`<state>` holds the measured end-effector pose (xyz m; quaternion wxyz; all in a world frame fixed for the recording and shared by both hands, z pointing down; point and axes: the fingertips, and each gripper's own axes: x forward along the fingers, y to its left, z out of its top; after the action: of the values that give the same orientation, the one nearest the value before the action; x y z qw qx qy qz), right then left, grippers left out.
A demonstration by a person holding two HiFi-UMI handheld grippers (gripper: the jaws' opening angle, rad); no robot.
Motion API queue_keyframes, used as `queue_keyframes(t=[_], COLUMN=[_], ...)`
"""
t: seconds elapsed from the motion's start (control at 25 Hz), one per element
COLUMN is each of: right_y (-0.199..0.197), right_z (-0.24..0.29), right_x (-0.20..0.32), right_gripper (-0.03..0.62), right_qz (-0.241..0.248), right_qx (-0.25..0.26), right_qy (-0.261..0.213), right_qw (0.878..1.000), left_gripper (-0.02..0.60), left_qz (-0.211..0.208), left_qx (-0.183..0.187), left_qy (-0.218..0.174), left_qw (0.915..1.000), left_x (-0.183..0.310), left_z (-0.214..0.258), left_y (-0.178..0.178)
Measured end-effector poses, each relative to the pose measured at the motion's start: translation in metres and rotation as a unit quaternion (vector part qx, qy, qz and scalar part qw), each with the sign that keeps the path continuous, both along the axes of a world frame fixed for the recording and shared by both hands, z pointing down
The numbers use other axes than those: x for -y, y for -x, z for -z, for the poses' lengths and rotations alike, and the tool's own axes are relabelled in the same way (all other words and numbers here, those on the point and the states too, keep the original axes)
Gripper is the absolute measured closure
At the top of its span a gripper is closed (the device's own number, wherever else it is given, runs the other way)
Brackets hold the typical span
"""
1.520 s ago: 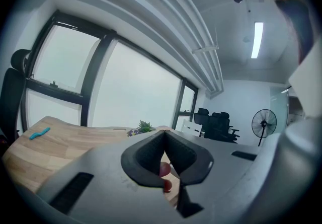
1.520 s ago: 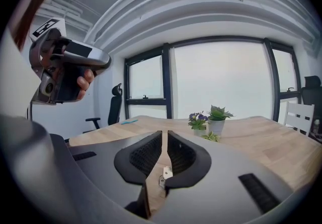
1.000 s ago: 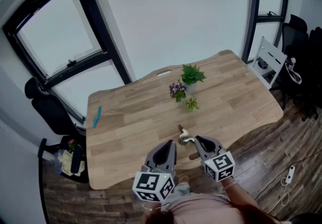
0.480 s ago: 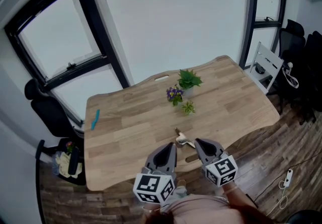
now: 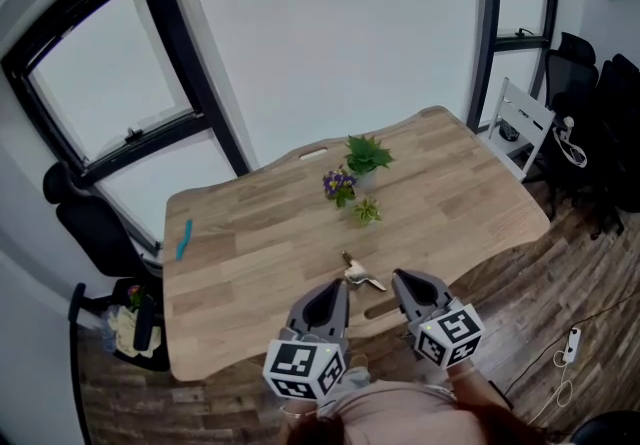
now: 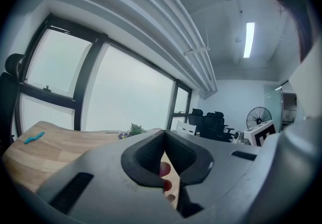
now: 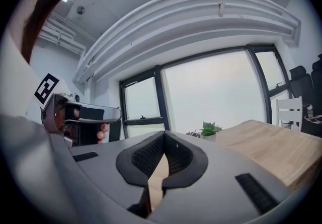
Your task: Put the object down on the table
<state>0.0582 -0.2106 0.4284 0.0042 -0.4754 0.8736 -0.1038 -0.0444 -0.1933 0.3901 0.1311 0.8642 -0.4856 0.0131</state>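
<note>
Indoors, wooden table point(image 5: 260, 233), tall windows point(image 5: 90, 103)

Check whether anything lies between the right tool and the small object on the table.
Nothing visible does: the object lies on bare table, just ahead of the shut right tool.

The right claw point(image 7: 164, 142) has its jaws pressed together at the tips with nothing between them; light wood shows through the gap below. To the left, a hand point(image 7: 102, 131) holds the left claw point(image 7: 108, 113). On the wooden bench point(image 7: 261, 142) stands a green potted plant point(image 7: 210, 130), with purple flowers point(image 7: 192, 133) just beside it. A white chair point(image 7: 289, 112) stands at the right edge.
</note>
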Motion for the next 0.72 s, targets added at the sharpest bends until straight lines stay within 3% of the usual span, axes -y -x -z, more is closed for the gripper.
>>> queue_keyframes(t=[0.72], right_y=[-0.008], right_z=[0.015], right_x=[-0.003], right_gripper=[0.594], right_qz=[-0.033], right_qx=[0.015], right_qy=[-0.041], right_qw=[0.998], left_gripper=[0.58], left_qz=[-0.008], left_qx=[0.007], left_qy=[0.011], left_qw=[0.9999], left_x=[-0.002], left_z=[-0.01], left_y=[0.008])
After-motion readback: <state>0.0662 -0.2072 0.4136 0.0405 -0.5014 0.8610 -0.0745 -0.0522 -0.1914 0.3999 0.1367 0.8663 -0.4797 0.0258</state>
